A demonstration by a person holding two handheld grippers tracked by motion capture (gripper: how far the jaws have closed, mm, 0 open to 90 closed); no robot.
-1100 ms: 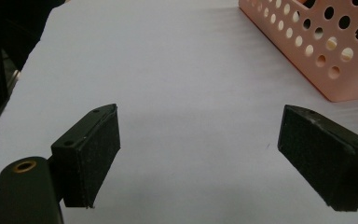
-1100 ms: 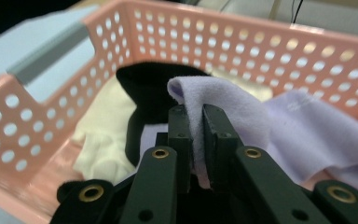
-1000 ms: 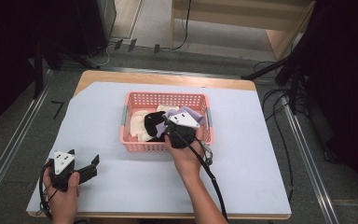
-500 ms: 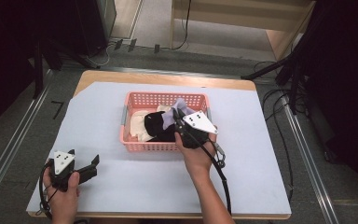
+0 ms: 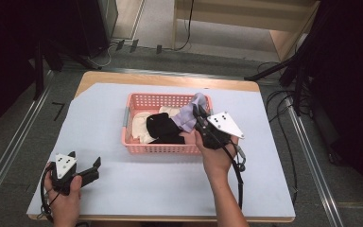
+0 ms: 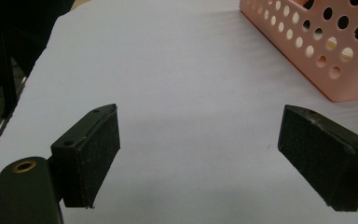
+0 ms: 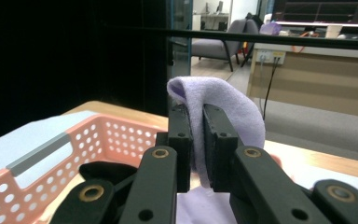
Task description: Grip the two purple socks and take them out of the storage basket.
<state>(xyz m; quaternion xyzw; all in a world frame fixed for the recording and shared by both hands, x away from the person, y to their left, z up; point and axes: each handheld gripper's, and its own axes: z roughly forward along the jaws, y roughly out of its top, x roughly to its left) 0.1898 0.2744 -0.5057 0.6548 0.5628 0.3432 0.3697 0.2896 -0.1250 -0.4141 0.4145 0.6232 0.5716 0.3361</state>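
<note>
Left tool (image 5: 93,166): observed at the near left corner of the surface (image 5: 170,189), held low in the person's left hand (image 5: 62,196), cable looped beside the wrist. In the left gripper view its jaws stand spread wide, nothing between them, with bare pale covering beneath and a corner of the pink basket (image 6: 326,51) at upper right.

Pink basket (image 5: 160,147): perforated plastic, set at the middle of the surface toward the far edge. Contents noted in the high view: a cream cloth (image 5: 139,126) at the left side and a black cloth (image 5: 163,128) in the middle, the two touching.

Lavender cloth (image 5: 189,113): located at the right end of the basket, raised above the rim, lower part hanging toward the basket interior.

Right tool (image 5: 199,116): held in the person's right hand (image 5: 215,153) at the basket's right near corner. In the right gripper view the right tool (image 7: 196,140) has its jaws pressed together, pinching the lavender cloth (image 7: 233,107), a fold of which arches over the jaw tips
</note>
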